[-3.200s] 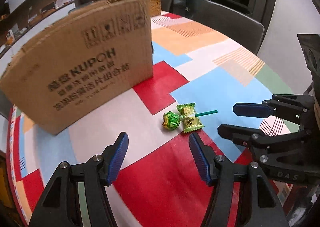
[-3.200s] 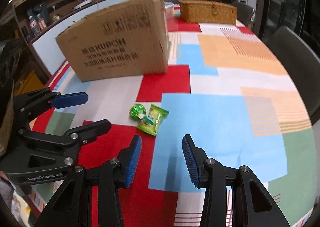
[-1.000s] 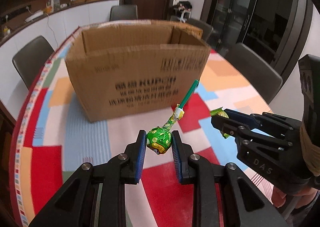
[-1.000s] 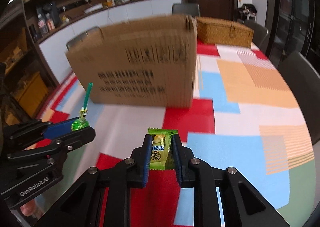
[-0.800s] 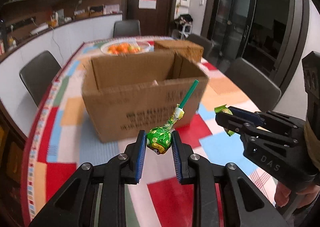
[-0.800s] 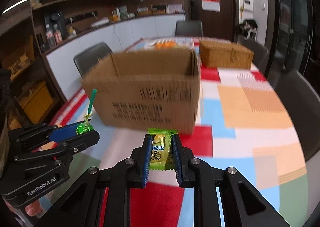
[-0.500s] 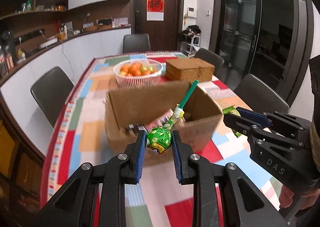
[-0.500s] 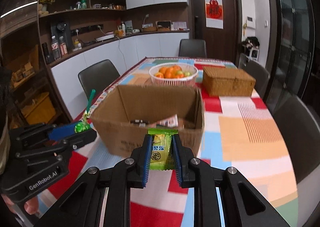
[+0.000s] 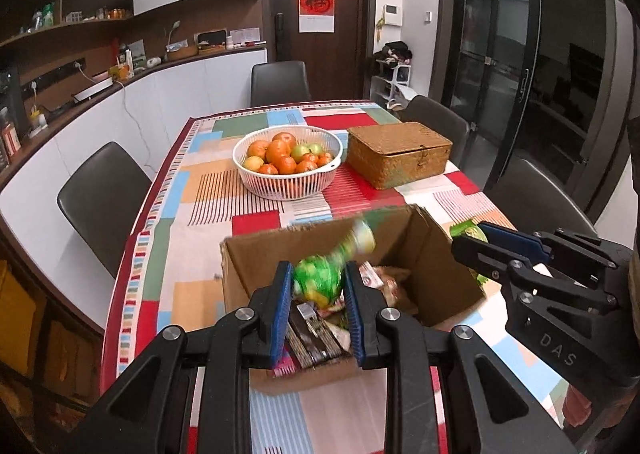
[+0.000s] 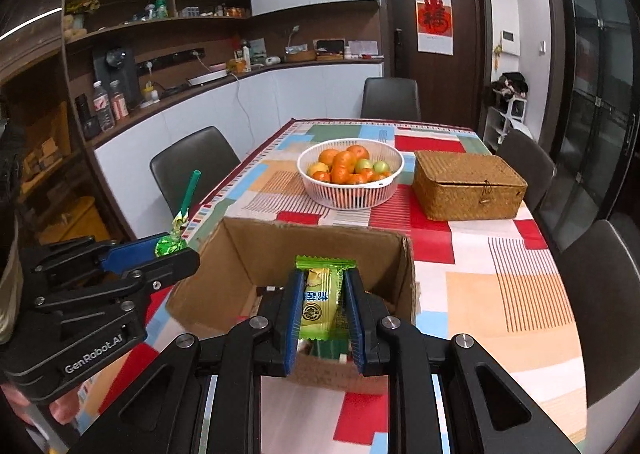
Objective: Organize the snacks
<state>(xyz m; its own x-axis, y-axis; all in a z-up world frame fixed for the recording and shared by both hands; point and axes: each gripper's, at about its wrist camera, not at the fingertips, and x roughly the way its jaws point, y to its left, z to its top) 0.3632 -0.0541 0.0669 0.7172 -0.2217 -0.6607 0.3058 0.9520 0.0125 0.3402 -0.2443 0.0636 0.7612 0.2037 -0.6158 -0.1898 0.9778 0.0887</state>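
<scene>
Lollipop (image 9: pixel 318 280), candy packet (image 10: pixel 320 304) above box (image 10: pixel 224 286)

Past the work area I see a white slatted basket (image 10: pixel 352 190) of oranges and green fruit on the patchwork-clothed counter (image 10: pixel 472 254), with a closed wicker box (image 10: pixel 468 184) just beside it to the right. Dark chairs (image 10: pixel 192 166) line the sides and far end. Behind them I make out a dark door carrying a red poster (image 10: pixel 435 20), and shelves (image 10: pixel 160 20) with bottles on the left.
</scene>
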